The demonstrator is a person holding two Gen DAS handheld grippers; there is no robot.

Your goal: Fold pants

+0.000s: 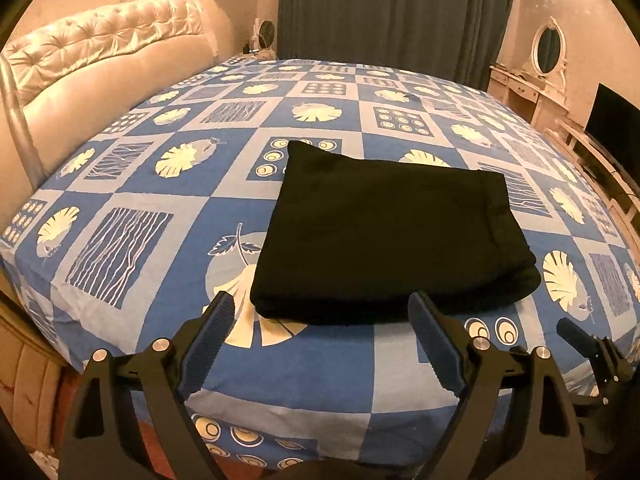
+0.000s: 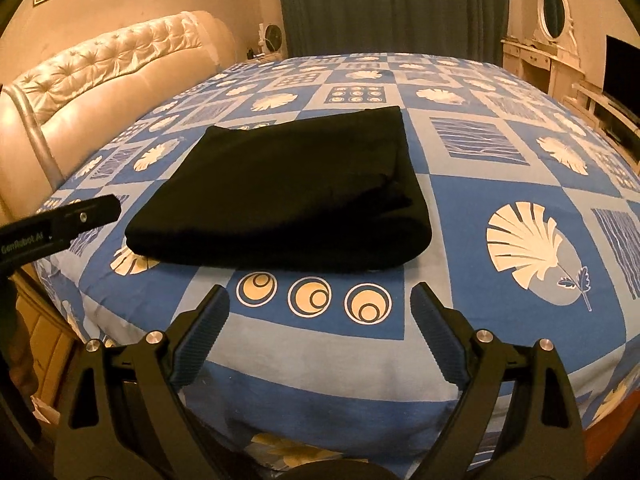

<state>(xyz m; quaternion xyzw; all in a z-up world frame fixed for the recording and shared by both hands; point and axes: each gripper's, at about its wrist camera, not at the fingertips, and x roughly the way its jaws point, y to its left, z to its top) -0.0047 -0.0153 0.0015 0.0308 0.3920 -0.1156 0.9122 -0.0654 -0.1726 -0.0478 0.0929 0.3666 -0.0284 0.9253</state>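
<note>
Black pants (image 1: 384,236) lie folded into a thick rectangle on the blue patterned bed sheet (image 1: 160,184). My left gripper (image 1: 322,308) is open just short of the bundle's near edge, nothing between its fingers. In the right wrist view the folded pants (image 2: 288,196) rest left of centre on the sheet (image 2: 500,160). My right gripper (image 2: 320,300) hangs open a little in front of the bundle, over the circle pattern, empty. The left gripper's body (image 2: 60,220) shows at that view's left edge, and part of the right gripper's body (image 1: 592,356) shows low right in the left wrist view.
A tufted cream headboard (image 1: 100,60) runs along the bed's left side. Dark curtains (image 1: 396,12) hang behind the bed. A white dressing table with an oval mirror (image 1: 548,48) and a dark screen (image 1: 616,128) stand to the right. The bed's near edge drops off below the grippers.
</note>
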